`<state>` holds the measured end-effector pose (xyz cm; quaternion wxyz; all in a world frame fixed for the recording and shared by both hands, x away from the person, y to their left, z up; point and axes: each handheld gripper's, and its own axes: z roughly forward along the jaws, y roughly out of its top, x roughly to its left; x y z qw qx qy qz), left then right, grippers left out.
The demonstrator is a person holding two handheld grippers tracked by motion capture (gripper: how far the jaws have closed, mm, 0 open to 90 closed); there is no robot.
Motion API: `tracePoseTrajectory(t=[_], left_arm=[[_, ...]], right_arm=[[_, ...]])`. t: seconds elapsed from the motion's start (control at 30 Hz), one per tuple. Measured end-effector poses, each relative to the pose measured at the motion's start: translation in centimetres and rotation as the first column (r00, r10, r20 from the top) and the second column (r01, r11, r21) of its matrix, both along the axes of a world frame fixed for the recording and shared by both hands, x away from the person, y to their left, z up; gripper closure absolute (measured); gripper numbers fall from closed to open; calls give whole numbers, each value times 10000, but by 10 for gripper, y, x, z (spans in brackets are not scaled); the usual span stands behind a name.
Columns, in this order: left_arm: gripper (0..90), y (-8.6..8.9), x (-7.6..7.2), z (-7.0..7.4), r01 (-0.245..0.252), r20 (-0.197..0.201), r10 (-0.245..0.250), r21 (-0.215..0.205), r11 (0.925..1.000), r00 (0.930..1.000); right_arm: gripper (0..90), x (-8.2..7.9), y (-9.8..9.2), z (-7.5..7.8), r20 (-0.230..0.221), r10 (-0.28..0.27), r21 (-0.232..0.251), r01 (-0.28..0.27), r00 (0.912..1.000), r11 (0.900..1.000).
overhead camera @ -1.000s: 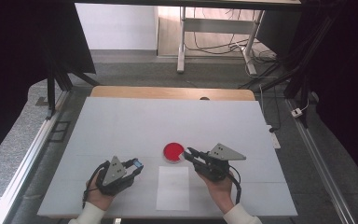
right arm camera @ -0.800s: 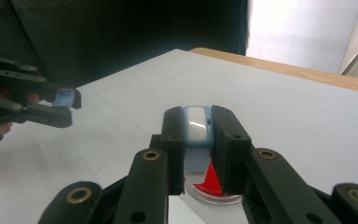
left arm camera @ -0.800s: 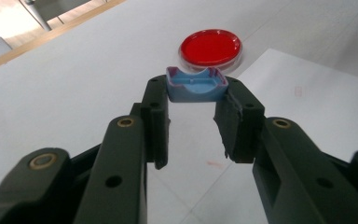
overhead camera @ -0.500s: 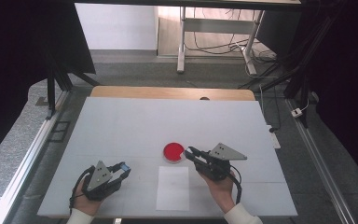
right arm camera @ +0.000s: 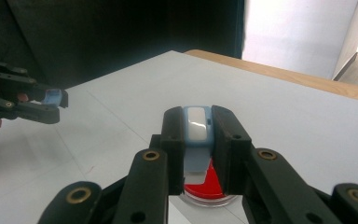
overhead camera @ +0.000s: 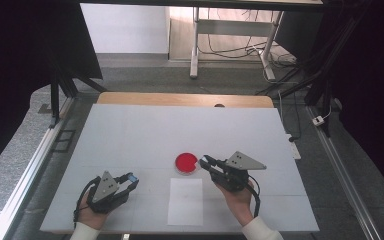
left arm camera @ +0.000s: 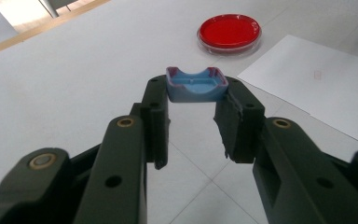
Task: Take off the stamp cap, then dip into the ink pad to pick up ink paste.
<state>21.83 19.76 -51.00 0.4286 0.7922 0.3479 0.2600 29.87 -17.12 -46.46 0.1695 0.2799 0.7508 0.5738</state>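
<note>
Left claw [left arm camera: 192, 116] clamped on a blue cap [left arm camera: 196, 85], red dish [left arm camera: 229, 32] well ahead and to the right. Right claw [right arm camera: 198, 154] pinching a pale blue device [right arm camera: 198, 125], tips just above that dish [right arm camera: 206, 186] on the bench [overhead camera: 130, 135], white paper [overhead camera: 186, 201] alongside.

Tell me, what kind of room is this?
Probably a lab or test room. A red-filled petri dish sits on a plain white table, with dark curtains hung around and cables on the floor behind.
</note>
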Motion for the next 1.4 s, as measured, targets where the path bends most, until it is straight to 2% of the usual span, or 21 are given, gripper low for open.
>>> tracePoseTrajectory(t=[0.37, 0.53, 0.67, 0.8, 1.07, 1.2, 1.4], left_arm=[[648, 0, 0, 0, -24, -59, 24, 5, 10000, 10000], [648, -1, 1, -1, 36, -71, -35, 44, 10000, 10000], [648, -2, 1, -1, 38, -106, -37, 73, 10000, 9999], [647, -1, 2, -1, 9, -108, -8, 58, 10000, 9999], [648, -2, 2, -2, 48, -154, -47, 55, 10000, 9999], [648, -1, 2, -3, 43, -189, -43, 26, 10000, 9998], [648, -2, 3, -3, 52, -217, -51, 22, 10000, 9998]], right_arm=[[748, 12, 1, 4, -60, 192, -292, -194, 9998, 9994], [748, 21, 1, 7, -257, 357, -447, -368, 9990, 9983], [749, 26, 6, 10, -259, 662, -722, -679, 9975, 9951], [749, 28, 11, 10, -494, 851, -921, -894, 9951, 9917], [750, 41, 31, 13, -410, 830, -1433, -881, 9957, 9857], [749, 47, 38, 9, -541, 819, -1749, -902, 9952, 9805], [749, 55, 46, 6, -922, 851, -1878, -1012, 9921, 9770]])
